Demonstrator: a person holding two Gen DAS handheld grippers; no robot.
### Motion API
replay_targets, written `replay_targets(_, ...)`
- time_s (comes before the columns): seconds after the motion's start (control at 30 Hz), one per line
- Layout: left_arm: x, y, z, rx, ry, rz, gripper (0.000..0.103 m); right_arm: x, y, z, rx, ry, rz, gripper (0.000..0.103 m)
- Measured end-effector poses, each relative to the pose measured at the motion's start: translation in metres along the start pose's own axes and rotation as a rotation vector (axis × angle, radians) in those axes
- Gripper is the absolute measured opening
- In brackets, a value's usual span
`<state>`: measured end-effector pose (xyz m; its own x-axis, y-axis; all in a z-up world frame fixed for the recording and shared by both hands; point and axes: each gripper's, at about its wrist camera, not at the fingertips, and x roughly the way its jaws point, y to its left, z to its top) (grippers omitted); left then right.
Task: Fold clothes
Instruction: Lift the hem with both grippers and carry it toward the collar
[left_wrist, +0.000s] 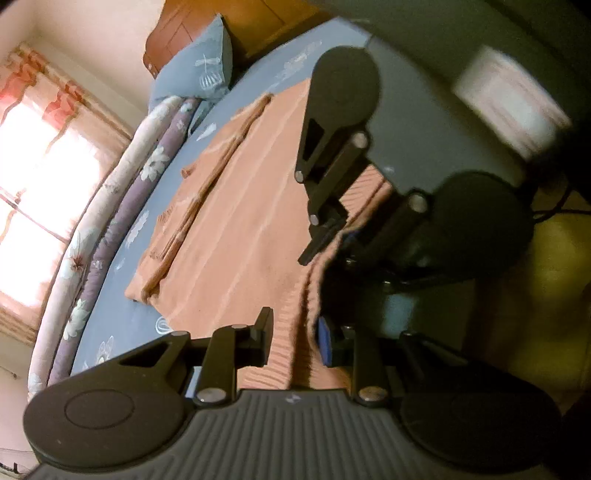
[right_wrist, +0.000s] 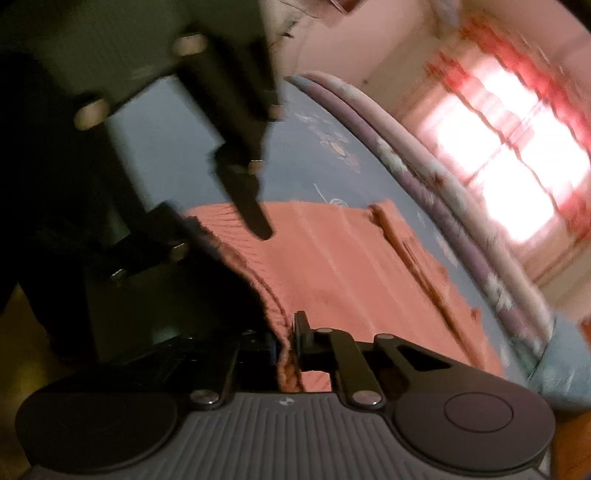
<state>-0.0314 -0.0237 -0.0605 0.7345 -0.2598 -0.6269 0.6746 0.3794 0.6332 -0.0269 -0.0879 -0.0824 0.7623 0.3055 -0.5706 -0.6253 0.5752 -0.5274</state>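
L gripper (left_wrist: 295, 336): jaws part-open, narrow gap. The ribbed hem of the orange garment (left_wrist: 236, 221) runs up between the fingers; the blue pad on the right-hand finger (left_wrist: 324, 341) lies against the cloth, the left-hand finger stands just beside the fold. Whether the pads actually press on the hem: cannot tell from the left wrist view.

R gripper (right_wrist: 286, 345): jaws nearly closed, pinching the same ribbed hem edge; cloth bunches in the slot between the two fingers and hangs a little below them. In the left wrist view the R gripper (left_wrist: 325, 236) shows from outside, its tips at the hem further along the same edge.

Garment: orange knit, spread mostly flat on a blue printed bedsheet (left_wrist: 258, 74), stretching away from both grippers. Near edge lifted at the two grip pts; far side has a folded sleeve or seam ridge lying along it. Both grippers sit side by side on the near hem, apart from each other.

Surroundings: blue pillow (left_wrist: 199, 70) at a wooden headboard (left_wrist: 173, 40); rolled floral quilt (left_wrist: 110, 206) along the bed's far edge; curtained window (right_wrist: 509, 155) beyond.

Writing/labels: none legible; right wrist view motion-blurred.
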Motion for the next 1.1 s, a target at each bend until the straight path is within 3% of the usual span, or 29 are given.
replay_targets(0.1, 0.001, -0.008, 0.0, 0.025, -0.001, 0.034, 0.028, 0.0, -0.006, 0.002, 0.011, 0.001, 0.018, 0.011)
replay_targets(0.23, 0.009, -0.025, 0.007, 0.111, 0.013, 0.092, 0.039, 0.0, -0.009, 0.003, 0.01, 0.014, 0.04, 0.011)
replay_targets(0.4, 0.018, -0.043, 0.014, 0.211, 0.004, 0.128, 0.04, -0.004, -0.017, 0.006, 0.032, 0.01, 0.055, 0.011)
replay_targets(0.53, 0.028, -0.038, 0.018, 0.21, 0.017, 0.178, 0.04, -0.003, -0.018, 0.004, 0.028, 0.016, 0.074, 0.011)
replay_targets(0.63, 0.031, -0.029, 0.021, 0.177, 0.015, 0.158, 0.04, -0.002, -0.017, 0.002, 0.031, 0.017, 0.087, 0.011)
replay_targets(0.73, 0.033, -0.033, 0.021, 0.243, -0.009, 0.107, 0.04, -0.003, -0.016, 0.001, 0.032, 0.014, 0.098, 0.011)
replay_targets(0.87, 0.042, -0.035, 0.022, 0.322, -0.024, 0.13, 0.04, -0.005, -0.018, -0.001, 0.045, 0.005, 0.107, 0.011)
replay_targets(0.93, 0.046, -0.031, 0.024, 0.316, -0.026, 0.116, 0.038, -0.006, -0.019, -0.001, 0.043, 0.005, 0.095, 0.011)
replay_targets(1.0, 0.048, -0.029, 0.027, 0.297, -0.011, 0.096, 0.02, -0.007, -0.019, -0.002, 0.051, 0.0, 0.082, 0.011)
replay_targets(1.03, 0.049, -0.027, 0.028, 0.283, 0.001, 0.09, 0.004, -0.009, -0.019, -0.002, 0.058, -0.003, 0.077, 0.013)
replay_targets(1.1, 0.049, -0.023, 0.029, 0.248, 0.009, 0.093, 0.005, -0.012, -0.018, -0.005, 0.065, -0.004, 0.061, 0.021)
